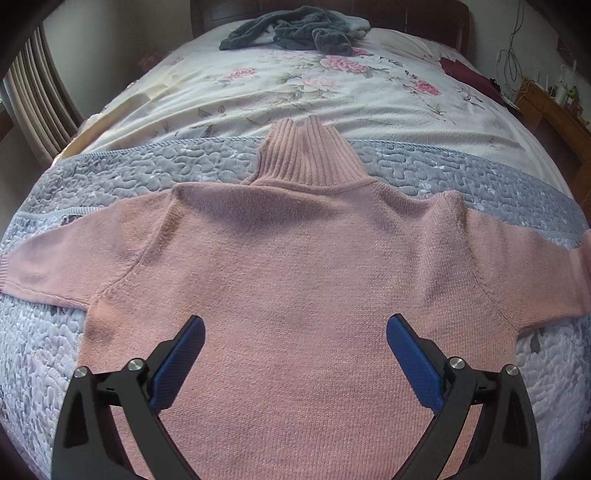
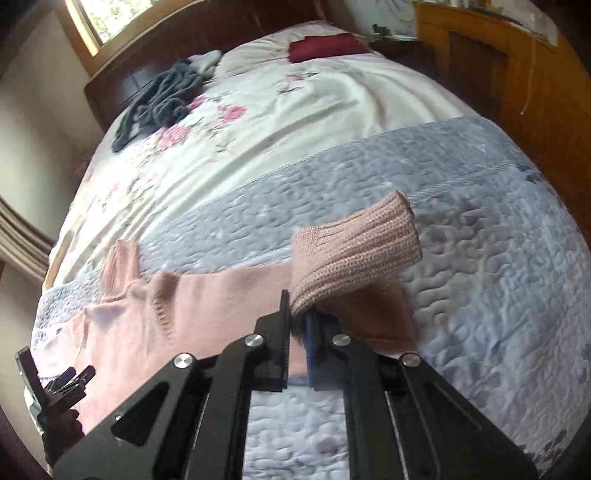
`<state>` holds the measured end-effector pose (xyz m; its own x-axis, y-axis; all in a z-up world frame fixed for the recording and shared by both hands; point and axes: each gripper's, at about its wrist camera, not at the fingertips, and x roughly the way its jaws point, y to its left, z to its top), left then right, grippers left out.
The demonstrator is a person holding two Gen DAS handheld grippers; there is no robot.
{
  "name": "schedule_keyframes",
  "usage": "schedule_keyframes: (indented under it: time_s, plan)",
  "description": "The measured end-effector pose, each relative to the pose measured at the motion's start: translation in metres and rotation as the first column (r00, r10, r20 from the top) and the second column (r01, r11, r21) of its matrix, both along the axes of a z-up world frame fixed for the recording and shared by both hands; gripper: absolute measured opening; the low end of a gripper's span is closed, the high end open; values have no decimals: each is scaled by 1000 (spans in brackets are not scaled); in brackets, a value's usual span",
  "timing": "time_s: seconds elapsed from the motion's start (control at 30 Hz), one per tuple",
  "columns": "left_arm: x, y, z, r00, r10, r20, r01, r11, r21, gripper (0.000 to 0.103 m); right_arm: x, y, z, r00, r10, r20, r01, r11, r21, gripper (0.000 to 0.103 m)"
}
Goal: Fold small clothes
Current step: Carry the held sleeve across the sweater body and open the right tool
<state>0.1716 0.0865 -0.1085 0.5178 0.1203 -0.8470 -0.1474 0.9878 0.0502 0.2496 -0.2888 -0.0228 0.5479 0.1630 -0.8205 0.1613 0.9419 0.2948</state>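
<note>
- Black arms and blue pads fill the bottom of your left wrist view: your left gripper (image 1: 295, 354) hangs spread wide and holds nothing, poised over the lower body of the pink sweater (image 1: 295, 295).
- Spread flat on the grey quilted blanket (image 1: 110, 170), the sweater lies with its ribbed collar (image 1: 306, 155) pointing up the bed, both sleeves reaching out to either side in that view.
- Over on the other side, your right gripper (image 2: 299, 325) is clamped tight on the ribbed cuff (image 2: 354, 251) of the right sleeve, which stands lifted clear of the blanket and bends over above the jaws.
- From that camera, the left gripper shows small at the lower left edge, beside the sweater's far side.
- Judging by how things lie, the fold has barely begun: the body is smoothed out and one sleeve end is raised, but no part is yet laid over another.
- Work left, as far as the pictures show, seems to be most of it: bring the held sleeve in across the chest, do the same with the left sleeve (image 1: 48, 266), then double the body.
- Farther up the floral bedsheet (image 1: 295, 99), a dark grey knit (image 1: 291, 33) lies in a loose heap near the headboard, unfolded, and a dark red cloth (image 2: 325, 46) rests by the far edge; whether either belongs to your pile cannot be told.
</note>
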Motion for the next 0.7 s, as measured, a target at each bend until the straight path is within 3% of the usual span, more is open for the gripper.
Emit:
schedule_keyframes:
  time_s: [0.17,0.37,0.53,0.7]
  plan:
    - [-10,22,-7,1000,21,-17,-22,998,-67,99,5,95,-1,989,151,-9,-150,988,39,6]
    - [-13,36,-22,998,27,-50,-31,995,-92,99,7,189,-28,952,301,-62,-300,954,32,6]
    - [-10,34,-25,999,12,-52,-18,994,-106,99,12,212,-55,935,336,-114,-334,942,38,7]
    - [-5,25,-29,997,5,-74,-16,990,-143,99,5,211,-79,918,360,-164,-349,932,92,15]
